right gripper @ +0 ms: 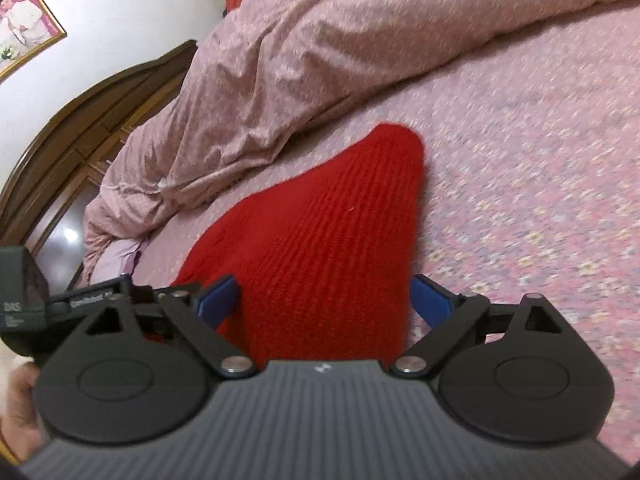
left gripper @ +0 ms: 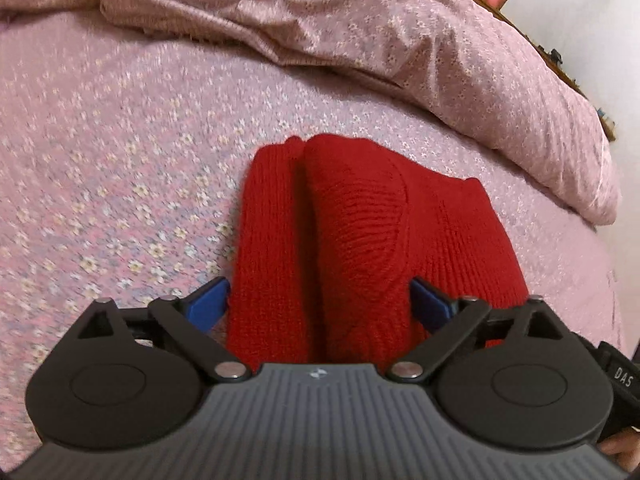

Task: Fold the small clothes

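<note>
Pink duvet (left gripper: 360,32) heaped behind red knit (left gripper: 360,240)

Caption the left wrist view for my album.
Open left claw poised over a folded red knit garment on a floral pink bedsheet.

One red knitted garment (left gripper: 360,232) lies on the bed (left gripper: 120,160), folded into a thick bundle; the left wrist view shows two rounded folds side by side at its far end. One crumpled pink quilt (left gripper: 360,40) is heaped along the far side. Two grippers: the left gripper (left gripper: 319,300) and the right gripper (right gripper: 323,300), each with two blue fingertips (left gripper: 210,298). One framed picture (right gripper: 24,20) hangs on the wall, far left in the right wrist view. One wooden headboard (right gripper: 92,120) stands beneath it.
</note>
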Available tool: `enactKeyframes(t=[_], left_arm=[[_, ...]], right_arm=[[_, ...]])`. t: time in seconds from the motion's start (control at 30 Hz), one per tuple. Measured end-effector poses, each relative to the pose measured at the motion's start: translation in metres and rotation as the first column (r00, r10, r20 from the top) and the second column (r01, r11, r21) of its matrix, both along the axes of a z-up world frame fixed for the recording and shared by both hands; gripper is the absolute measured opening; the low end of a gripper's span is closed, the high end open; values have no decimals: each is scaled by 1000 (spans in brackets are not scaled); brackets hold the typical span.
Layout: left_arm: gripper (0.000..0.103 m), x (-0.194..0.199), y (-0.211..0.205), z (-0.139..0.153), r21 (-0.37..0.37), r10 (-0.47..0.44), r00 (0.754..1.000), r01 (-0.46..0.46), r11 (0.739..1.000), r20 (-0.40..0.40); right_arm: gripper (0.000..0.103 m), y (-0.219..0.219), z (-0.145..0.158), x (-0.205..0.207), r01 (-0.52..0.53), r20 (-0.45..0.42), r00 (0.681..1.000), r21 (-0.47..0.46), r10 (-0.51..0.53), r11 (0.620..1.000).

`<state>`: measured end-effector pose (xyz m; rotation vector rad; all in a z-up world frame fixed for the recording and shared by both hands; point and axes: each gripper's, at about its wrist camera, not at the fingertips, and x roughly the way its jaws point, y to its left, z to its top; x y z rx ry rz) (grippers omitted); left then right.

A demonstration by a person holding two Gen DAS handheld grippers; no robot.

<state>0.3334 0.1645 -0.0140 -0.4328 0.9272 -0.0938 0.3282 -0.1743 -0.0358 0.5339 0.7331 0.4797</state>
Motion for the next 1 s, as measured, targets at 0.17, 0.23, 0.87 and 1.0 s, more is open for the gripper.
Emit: enactKeyframes(t=[0.17,0.23,0.87,1.0], left_arm=[[101,4,9,-18,-98,-2,1000,1,995,-14],[103,6,14,-27,-149,5,1000,-9,989,-28],[87,0,14,-32,-341,7,998,12,940,56],[86,-12,13,-21,-354,6,998,16,935,61]], right_arm=[[103,11,-12,14,-16,-78,997,31,19,999],[103,11,-19,19,-24,-111,993,63,31,998],[89,7,-24,31,-69,-133,986,249,104,966],[84,3,-11,22,-70,-106,989,273,103,960]])
